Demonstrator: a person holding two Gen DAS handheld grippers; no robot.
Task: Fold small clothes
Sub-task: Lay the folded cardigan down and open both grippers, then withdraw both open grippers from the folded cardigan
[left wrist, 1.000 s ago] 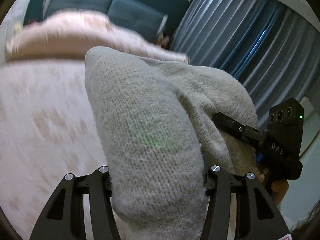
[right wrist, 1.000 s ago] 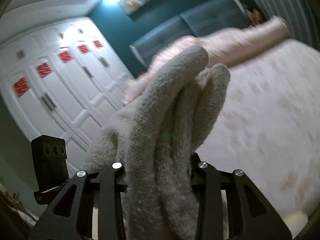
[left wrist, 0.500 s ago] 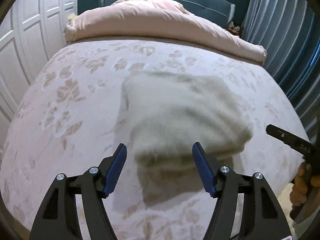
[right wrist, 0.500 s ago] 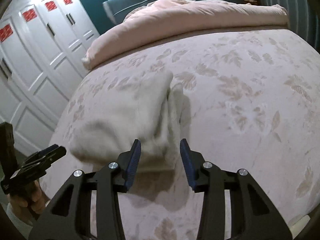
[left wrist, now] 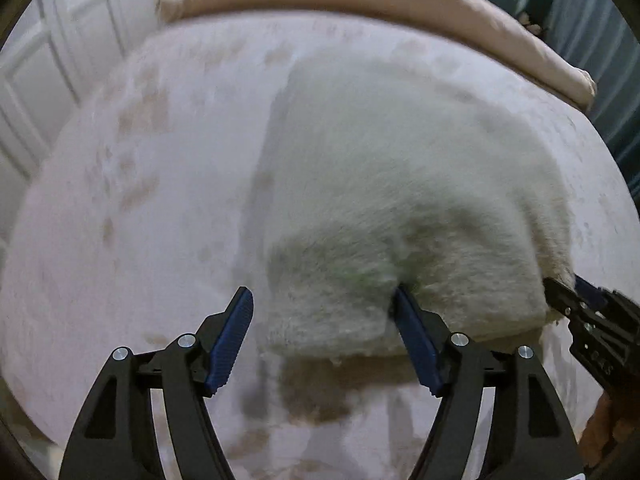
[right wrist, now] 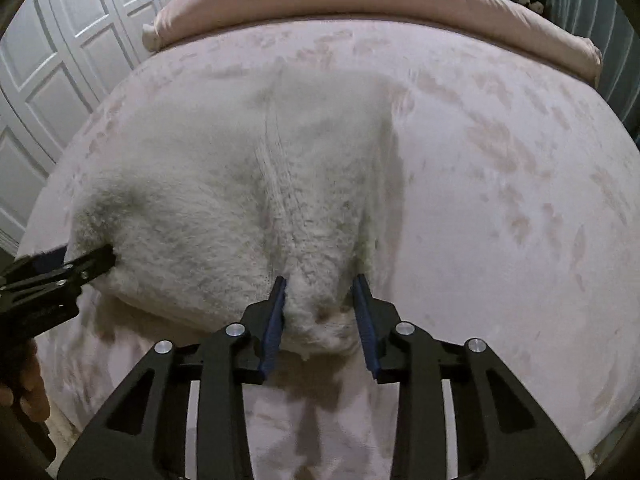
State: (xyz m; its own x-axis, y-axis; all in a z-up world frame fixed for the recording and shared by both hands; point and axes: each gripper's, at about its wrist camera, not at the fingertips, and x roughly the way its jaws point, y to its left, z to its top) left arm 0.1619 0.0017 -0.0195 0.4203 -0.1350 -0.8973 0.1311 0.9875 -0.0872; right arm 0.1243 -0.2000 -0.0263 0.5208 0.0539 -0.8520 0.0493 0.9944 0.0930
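Observation:
A cream knitted garment (left wrist: pixel 392 184) lies spread on the pink leaf-patterned bed; it also shows in the right wrist view (right wrist: pixel 248 184). My left gripper (left wrist: pixel 324 312) is open, its blue pads on either side of the garment's near left edge. My right gripper (right wrist: pixel 320 300) is open, with the garment's near right corner between its pads. The near edge of the cloth sits slightly raised above the bed. Each gripper shows in the other's view, the right one (left wrist: pixel 592 320) at the garment's right corner and the left one (right wrist: pixel 52 276) at its left corner.
The bed (right wrist: pixel 500 184) fills both views. A rolled pink duvet (right wrist: pixel 360 4) lies across its far end. White panelled wardrobe doors (right wrist: pixel 52 64) stand at the left. Dark blue curtains (left wrist: pixel 600 52) hang at the right.
One second ago both grippers were shut on the garment and held it up. They then opened and the garment dropped onto the bed. Both grippers have since moved in to its near edge.

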